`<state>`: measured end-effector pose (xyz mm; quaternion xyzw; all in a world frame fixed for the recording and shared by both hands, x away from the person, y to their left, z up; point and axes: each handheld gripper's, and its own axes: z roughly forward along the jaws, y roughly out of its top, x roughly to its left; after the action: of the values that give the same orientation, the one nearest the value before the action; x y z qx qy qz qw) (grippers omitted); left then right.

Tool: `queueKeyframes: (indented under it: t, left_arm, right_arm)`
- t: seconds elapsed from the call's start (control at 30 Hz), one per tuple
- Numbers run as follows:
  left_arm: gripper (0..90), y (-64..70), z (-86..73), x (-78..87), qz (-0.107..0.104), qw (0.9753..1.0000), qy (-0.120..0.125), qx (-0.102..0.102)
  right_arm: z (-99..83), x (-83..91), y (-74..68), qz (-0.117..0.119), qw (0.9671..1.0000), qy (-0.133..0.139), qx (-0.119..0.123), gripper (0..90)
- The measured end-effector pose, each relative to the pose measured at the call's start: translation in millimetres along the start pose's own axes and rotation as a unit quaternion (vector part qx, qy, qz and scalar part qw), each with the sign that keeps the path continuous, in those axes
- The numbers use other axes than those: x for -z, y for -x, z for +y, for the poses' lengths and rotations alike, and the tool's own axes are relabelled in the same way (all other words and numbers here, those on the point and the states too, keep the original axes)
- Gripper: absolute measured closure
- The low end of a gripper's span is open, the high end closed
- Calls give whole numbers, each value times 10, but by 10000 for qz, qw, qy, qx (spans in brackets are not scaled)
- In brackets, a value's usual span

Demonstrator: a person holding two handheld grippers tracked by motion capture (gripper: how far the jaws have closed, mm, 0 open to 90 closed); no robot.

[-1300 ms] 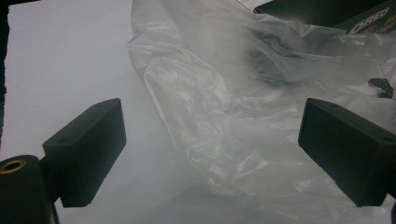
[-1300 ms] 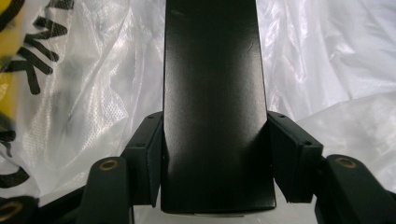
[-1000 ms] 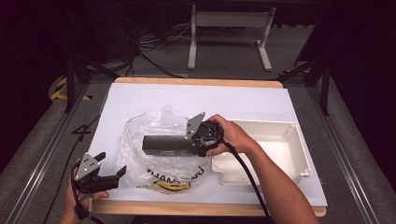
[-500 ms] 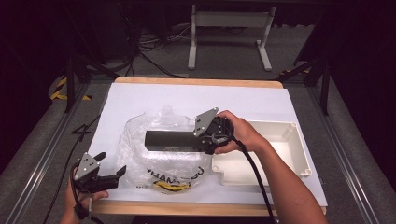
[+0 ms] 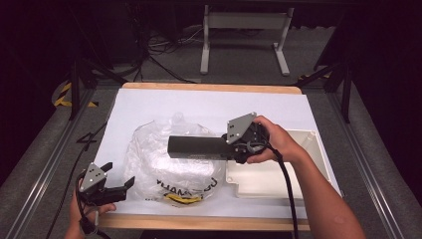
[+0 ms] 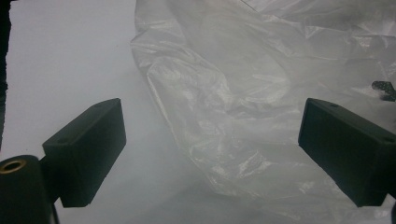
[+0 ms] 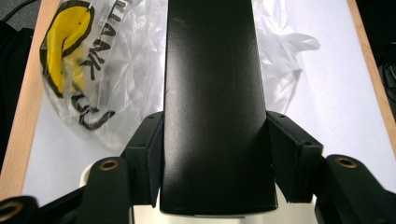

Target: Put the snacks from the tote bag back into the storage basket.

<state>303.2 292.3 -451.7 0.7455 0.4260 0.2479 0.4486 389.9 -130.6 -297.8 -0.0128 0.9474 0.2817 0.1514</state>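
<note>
The right gripper (image 5: pixel 226 148) pinches one end of a long black box (image 5: pixel 196 147), its jaws pressed against the box's two sides, as the right gripper view shows plainly (image 7: pixel 212 184). The box (image 7: pixel 212 102) is held level in the air, sticking out to the left over a crumpled clear plastic bag (image 5: pixel 169 159) with yellow and black print, while the gripper itself sits above the near-left corner of a white tray (image 5: pixel 308 149). The bag lies slack on the white table (image 5: pixel 209 104), just left of the tray. The left gripper (image 5: pixel 107 186) waits near the table's front-left corner with its jaws spread wide and nothing between them; in the left gripper view (image 6: pixel 212 154) it faces the bag (image 6: pixel 243 93) from just beside its edge without touching it. Judging by this, the box appears to be out of the bag and clear of it, so the lifting part looks done. What seems left is to carry the box the rest of the way over the tray, lower it inside, and let go. The tray looks bare inside, so nothing seems to have been placed yet.
</note>
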Motion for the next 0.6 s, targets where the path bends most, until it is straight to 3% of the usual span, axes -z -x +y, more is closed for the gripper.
queueKeyframes:
  t: [0.2, 0.6]
  left_arm:
    - [84, -17, -8, 6, 30, 10000, 3, 55]
    - [84, -25, 2, 32, 85, 9999, 94, 66]
  right_arm:
    - [-255, 231, -18, -72, 9998, 95, -186, 432]
    - [-693, 621, -4, -372, 9983, -160, -407, 432]
